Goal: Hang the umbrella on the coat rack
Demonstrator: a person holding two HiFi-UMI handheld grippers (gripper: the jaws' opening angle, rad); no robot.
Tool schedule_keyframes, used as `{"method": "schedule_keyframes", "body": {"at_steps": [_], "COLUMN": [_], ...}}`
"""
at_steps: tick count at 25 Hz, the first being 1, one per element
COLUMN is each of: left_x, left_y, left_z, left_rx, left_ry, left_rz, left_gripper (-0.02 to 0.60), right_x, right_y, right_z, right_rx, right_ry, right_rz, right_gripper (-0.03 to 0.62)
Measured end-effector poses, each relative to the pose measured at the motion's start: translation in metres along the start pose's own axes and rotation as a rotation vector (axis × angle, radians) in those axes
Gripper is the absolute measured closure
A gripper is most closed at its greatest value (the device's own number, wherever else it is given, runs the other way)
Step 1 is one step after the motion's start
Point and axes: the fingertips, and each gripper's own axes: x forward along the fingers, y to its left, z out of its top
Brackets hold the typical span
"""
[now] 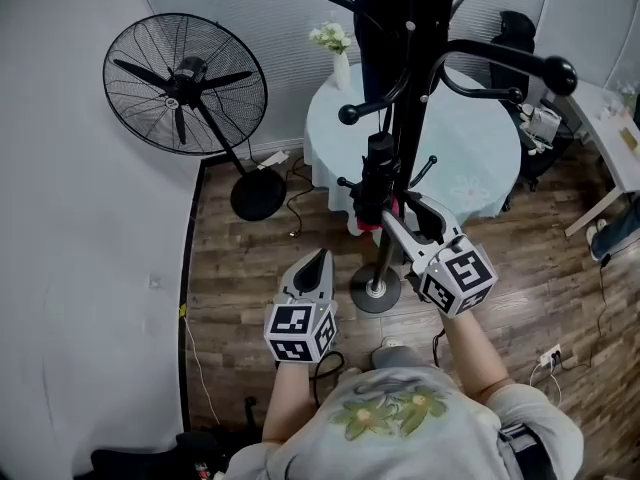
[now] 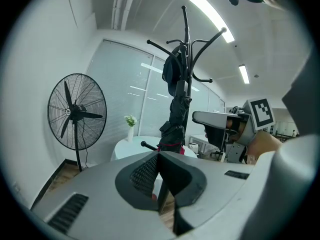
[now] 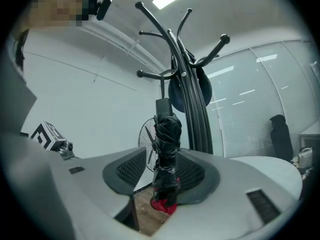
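Best to draw the right gripper [image 3: 164, 156] straight back so nothing swings; its jaws stand apart either side of the umbrella [image 3: 167, 129], not squeezing. The left gripper [image 2: 159, 156] is closed, empty. The umbrella hangs at 9 o'clock of the coat rack [image 3: 195, 119] pole, long axis 12-to-6, red end down

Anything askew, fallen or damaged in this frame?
Nothing stands out. The folded umbrella hangs straight down beside the coat rack, which stands upright. The fan and the vase on the round table are upright too.
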Motion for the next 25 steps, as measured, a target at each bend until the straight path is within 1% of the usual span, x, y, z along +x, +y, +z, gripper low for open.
{"method": "schedule_keyframes", "body": {"at_steps": [2,4,6,7,15,18,25], "left_x": [0.000,-0.001,-0.003,-0.003,-0.010,-0.013,-0.017], "left_y": [-0.002,-0.006,-0.010,-0.013,-0.036,-0.043,-0.058], "left_z": [0.003,0.007,0.012,0.014,0.023,0.024,0.026], "left_rx": [0.009,0.020,0.032,0.038,0.058,0.068,0.084], "left_ry": [-0.008,-0.017,-0.027,-0.031,-0.053,-0.058,-0.067], "left_rz": [-0.006,-0.013,-0.021,-0.026,-0.074,-0.084,-0.106], "left_gripper": [0.580,0.580,0.580,0.580,0.580,0.580,0.580], "right_x": [-0.007,-0.013,-0.018,-0.021,-0.041,-0.050,-0.061], "right_y": [0.001,0.002,0.006,0.007,0.024,0.028,0.038], "right_z": [0.001,0.002,0.003,0.002,-0.015,-0.018,-0.025], "right_rx": [0.002,0.000,-0.006,-0.007,0.007,0.020,-0.006], "right_ry": [-0.016,-0.028,-0.035,-0.035,0.020,0.021,0.044], "right_rz": [-0.014,-0.022,-0.028,-0.029,0.003,0.008,0.020], "right_gripper": [0.455,0.500,0.571,0.588,0.591,0.591,0.591]}}
